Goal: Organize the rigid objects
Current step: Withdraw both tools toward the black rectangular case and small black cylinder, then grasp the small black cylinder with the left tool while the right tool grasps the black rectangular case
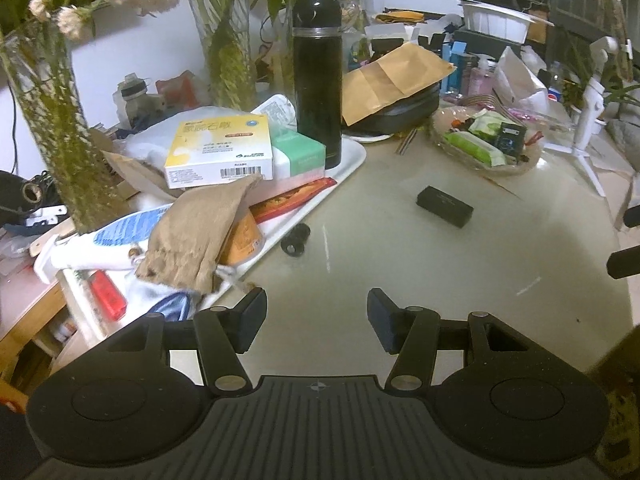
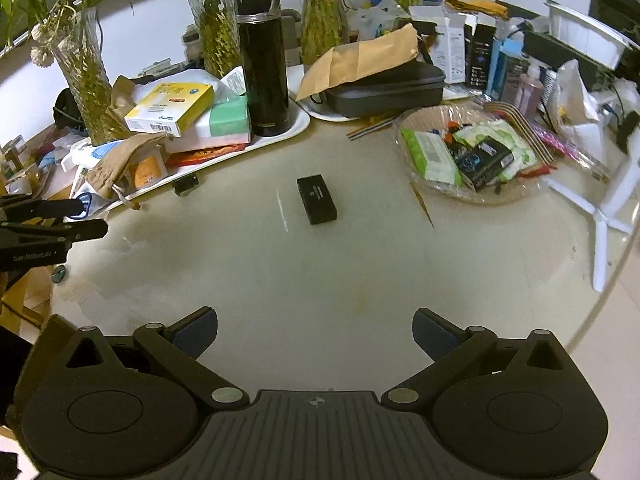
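A flat black box (image 1: 445,206) (image 2: 317,199) lies alone on the round pale table. A small black cylindrical part (image 1: 296,239) (image 2: 185,184) rests against the rim of the white tray (image 1: 352,160) (image 2: 298,126). On that tray stand a tall black flask (image 1: 317,80) (image 2: 262,60), a yellow box (image 1: 220,151) (image 2: 170,108) and a green box (image 1: 302,150). My left gripper (image 1: 317,312) hovers open and empty short of the small part. My right gripper (image 2: 315,334) is open and empty, well short of the black box. The left gripper's fingers (image 2: 86,230) show at the right wrist view's left edge.
A clear dish (image 2: 476,196) (image 1: 486,168) of packets sits at the right. A white tripod stand (image 2: 608,216) (image 1: 588,120) is at the far right. A dark case under a brown envelope (image 2: 360,60), glass vases with stems (image 2: 86,80) and a brown pouch (image 1: 196,232) crowd the back.
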`<control>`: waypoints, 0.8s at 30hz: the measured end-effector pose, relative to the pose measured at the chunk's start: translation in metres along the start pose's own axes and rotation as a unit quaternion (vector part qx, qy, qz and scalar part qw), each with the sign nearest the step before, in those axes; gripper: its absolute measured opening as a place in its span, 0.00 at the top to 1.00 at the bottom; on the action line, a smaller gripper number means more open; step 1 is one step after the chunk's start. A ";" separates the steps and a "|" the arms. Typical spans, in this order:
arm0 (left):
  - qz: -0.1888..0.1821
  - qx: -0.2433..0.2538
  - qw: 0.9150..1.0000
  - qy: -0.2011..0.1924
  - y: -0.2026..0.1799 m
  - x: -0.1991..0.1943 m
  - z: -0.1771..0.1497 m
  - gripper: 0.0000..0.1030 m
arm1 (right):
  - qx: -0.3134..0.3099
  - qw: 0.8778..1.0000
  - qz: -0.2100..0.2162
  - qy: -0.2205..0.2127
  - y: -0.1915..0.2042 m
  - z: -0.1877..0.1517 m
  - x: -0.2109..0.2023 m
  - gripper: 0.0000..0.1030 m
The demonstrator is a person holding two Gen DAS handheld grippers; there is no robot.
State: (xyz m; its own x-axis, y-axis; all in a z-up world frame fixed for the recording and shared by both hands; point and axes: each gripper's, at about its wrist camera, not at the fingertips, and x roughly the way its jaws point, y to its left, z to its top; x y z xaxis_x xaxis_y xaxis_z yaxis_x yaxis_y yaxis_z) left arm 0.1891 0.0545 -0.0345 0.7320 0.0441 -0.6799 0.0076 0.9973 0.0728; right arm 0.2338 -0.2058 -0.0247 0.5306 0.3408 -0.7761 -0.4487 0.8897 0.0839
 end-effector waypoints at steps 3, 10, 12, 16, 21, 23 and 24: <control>0.000 -0.002 1.000 0.002 0.003 0.016 0.003 0.47 | -0.004 1.000 0.001 -0.001 -0.004 0.006 0.009 0.00; 0.006 -0.006 1.000 0.006 0.007 0.052 0.010 0.47 | -0.022 1.000 0.010 -0.006 -0.012 0.014 0.033 0.00; 0.006 -0.007 1.000 0.008 0.007 0.062 0.011 0.47 | -0.022 1.000 0.013 -0.006 -0.015 0.017 0.041 0.00; 0.015 -0.001 1.000 0.012 0.005 0.082 0.013 0.47 | -0.022 1.000 0.018 -0.006 -0.019 0.022 0.053 0.00; 0.021 -0.006 0.999 0.027 0.008 0.105 0.016 0.47 | -0.025 0.999 0.018 -0.010 -0.024 0.029 0.065 0.00; 0.022 -0.008 0.999 0.029 0.008 0.113 0.017 0.47 | -0.029 0.999 0.014 -0.012 -0.025 0.031 0.069 0.00; 0.020 -0.009 0.999 0.030 0.008 0.115 0.017 0.48 | -0.030 0.999 0.012 -0.014 -0.026 0.033 0.071 0.00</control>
State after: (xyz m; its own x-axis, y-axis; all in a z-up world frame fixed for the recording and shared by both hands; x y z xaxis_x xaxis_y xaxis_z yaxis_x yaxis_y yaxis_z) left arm 0.2853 0.0664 -0.0997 0.6891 0.0873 -0.7194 -0.0338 0.9955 0.0884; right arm 0.3063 -0.1945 -0.0615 0.5380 0.3711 -0.7569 -0.5039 0.8614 0.0641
